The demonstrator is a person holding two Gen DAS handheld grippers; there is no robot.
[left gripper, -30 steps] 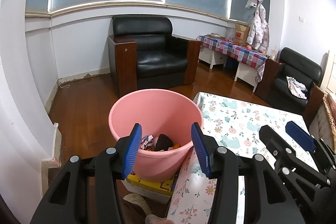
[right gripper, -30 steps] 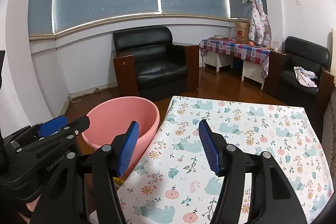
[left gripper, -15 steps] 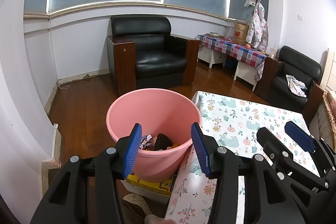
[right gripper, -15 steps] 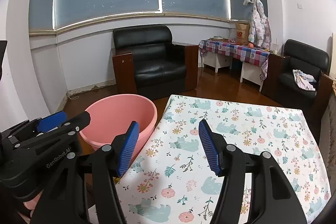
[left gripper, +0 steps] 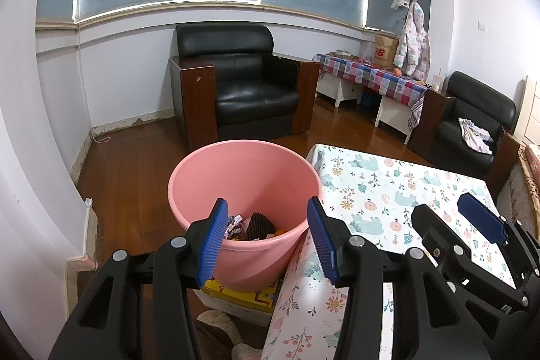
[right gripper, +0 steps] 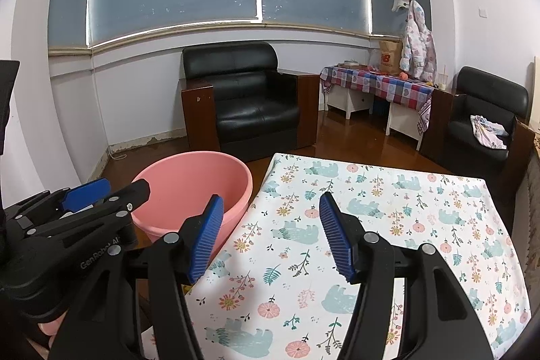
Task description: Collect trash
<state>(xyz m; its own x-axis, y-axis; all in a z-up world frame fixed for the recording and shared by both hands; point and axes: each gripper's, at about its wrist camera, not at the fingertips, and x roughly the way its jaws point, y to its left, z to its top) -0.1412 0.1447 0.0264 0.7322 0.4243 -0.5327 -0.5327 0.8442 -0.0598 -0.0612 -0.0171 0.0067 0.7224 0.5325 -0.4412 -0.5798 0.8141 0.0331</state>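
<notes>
Here the left gripper (left gripper: 266,237) gaped wide and empty, the upright pink bucket (left gripper: 244,181) just ahead, mouth up, trash (left gripper: 249,225) inside. The right gripper (right gripper: 271,237), likewise wide and empty, hung over the floral tablecloth (right gripper: 371,225), bucket to its left.

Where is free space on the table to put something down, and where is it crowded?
The flowered tablecloth looks bare ahead of the right gripper, out to its far edge. Crowded: the left edge, where the pink bucket with trash stands close beside the left gripper.
</notes>
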